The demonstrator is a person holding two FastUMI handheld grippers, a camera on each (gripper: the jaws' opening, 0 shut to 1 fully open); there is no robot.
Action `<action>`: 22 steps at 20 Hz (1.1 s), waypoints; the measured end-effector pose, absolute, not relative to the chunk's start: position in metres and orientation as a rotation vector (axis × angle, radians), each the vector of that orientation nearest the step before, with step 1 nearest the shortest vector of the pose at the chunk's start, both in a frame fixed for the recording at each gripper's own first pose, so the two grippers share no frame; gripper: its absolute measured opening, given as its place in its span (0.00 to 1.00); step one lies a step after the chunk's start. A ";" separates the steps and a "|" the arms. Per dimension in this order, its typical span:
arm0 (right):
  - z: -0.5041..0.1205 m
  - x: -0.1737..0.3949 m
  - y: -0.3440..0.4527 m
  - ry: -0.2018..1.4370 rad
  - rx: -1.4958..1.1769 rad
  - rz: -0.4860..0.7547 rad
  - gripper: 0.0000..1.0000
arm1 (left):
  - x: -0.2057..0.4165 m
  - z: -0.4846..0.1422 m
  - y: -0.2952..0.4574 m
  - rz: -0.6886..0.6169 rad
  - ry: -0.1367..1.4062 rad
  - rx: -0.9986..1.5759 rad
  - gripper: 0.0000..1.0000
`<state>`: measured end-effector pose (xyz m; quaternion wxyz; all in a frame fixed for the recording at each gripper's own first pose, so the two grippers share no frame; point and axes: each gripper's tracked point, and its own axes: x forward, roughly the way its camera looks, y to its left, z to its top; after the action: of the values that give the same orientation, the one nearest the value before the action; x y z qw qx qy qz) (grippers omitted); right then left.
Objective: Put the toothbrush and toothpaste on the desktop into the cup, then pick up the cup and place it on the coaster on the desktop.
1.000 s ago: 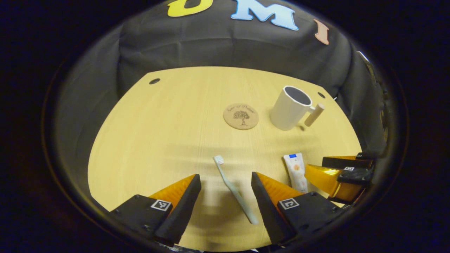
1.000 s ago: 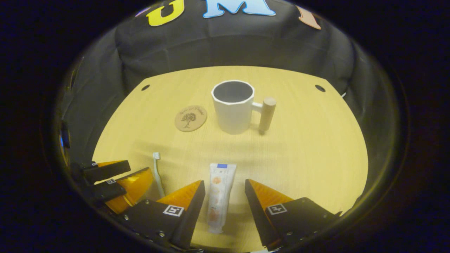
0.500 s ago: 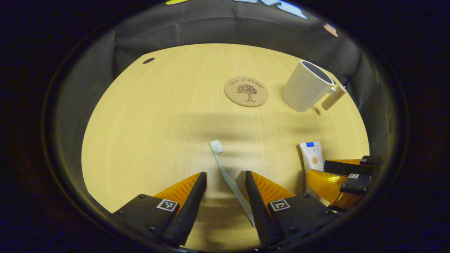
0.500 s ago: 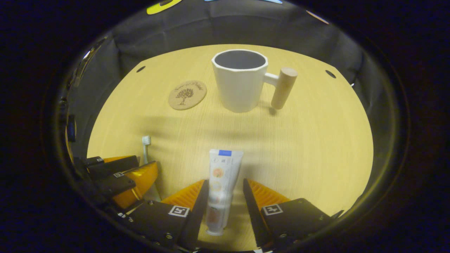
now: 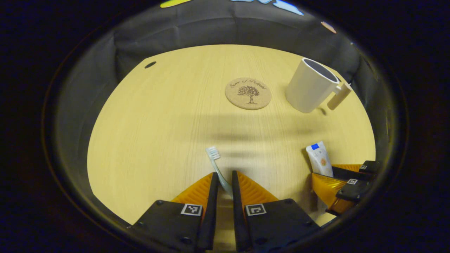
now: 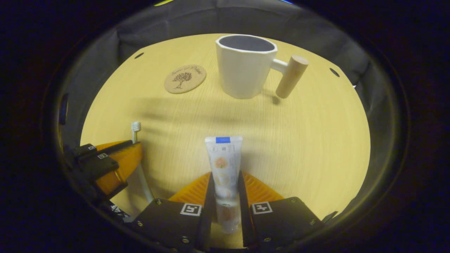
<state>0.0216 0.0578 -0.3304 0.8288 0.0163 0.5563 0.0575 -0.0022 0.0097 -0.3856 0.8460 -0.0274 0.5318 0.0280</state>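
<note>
Recording booth: black cloth wall (image 5: 211, 31) behind bare wooden desktop (image 5: 158, 123).

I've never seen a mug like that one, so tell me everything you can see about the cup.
The cup is white and faceted, its rim many-sided rather than round, with a dark inside that looks empty. A short white arm on its side carries a handle shaped like a pale wooden peg. It stands upright on the wooden desktop, with the round cork coaster beside it and apart from it. No gripper touches it.
</note>
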 end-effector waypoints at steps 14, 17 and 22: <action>-0.309 0.030 0.049 1.116 0.230 0.103 0.19 | 0.000 -0.368 0.026 0.004 1.057 -0.041 0.08; -0.293 0.032 0.046 1.079 0.253 0.108 0.19 | -0.001 -0.363 0.040 0.002 1.030 -0.027 0.08; -0.255 0.044 0.043 0.984 0.267 0.117 0.19 | -0.006 -0.324 0.086 -0.004 0.961 -0.011 0.08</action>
<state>0.0444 0.0430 -0.2550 0.8713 0.1276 0.4706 0.0558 -0.0064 0.0864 -0.3241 0.8868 -0.0055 0.4621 -0.0017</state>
